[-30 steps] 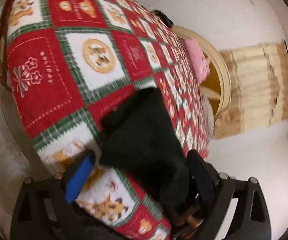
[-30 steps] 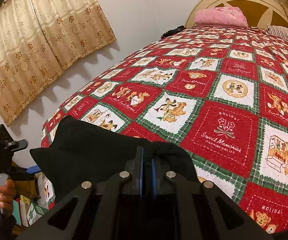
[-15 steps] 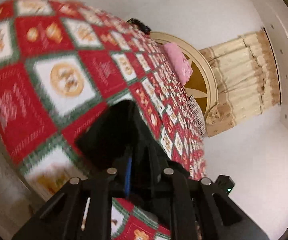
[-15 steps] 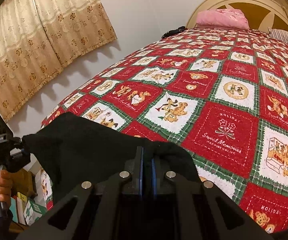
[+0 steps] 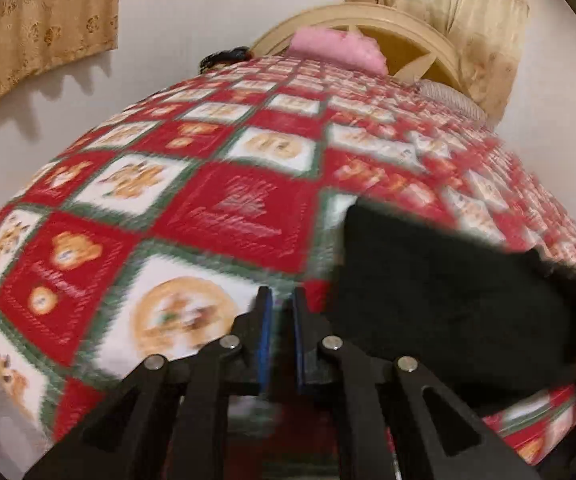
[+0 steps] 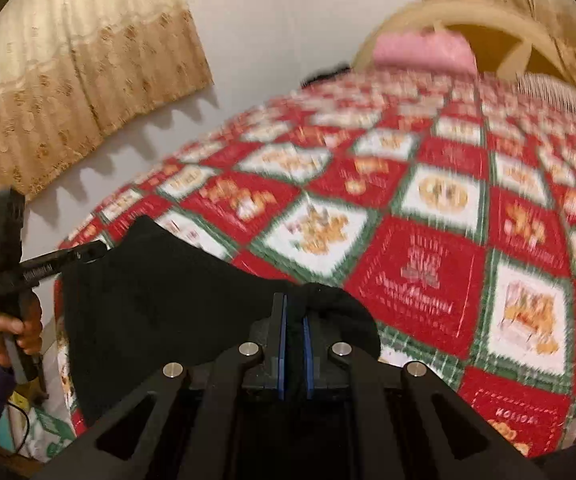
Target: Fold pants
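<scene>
Two grippers in view. Our right gripper (image 6: 294,320) is clamped on a bunched edge of the black pants (image 6: 160,304). Our left gripper (image 5: 279,304) has its jaws nearly together with nothing between them, quilt showing through the slit. The pants lie on the near edge of the red patchwork quilt (image 5: 232,216), just right of our left gripper. Far end: pink pillow (image 5: 338,46) against the headboard (image 5: 420,32). Curtains (image 6: 76,72) hang on the left wall. Both views are blurred.
</scene>
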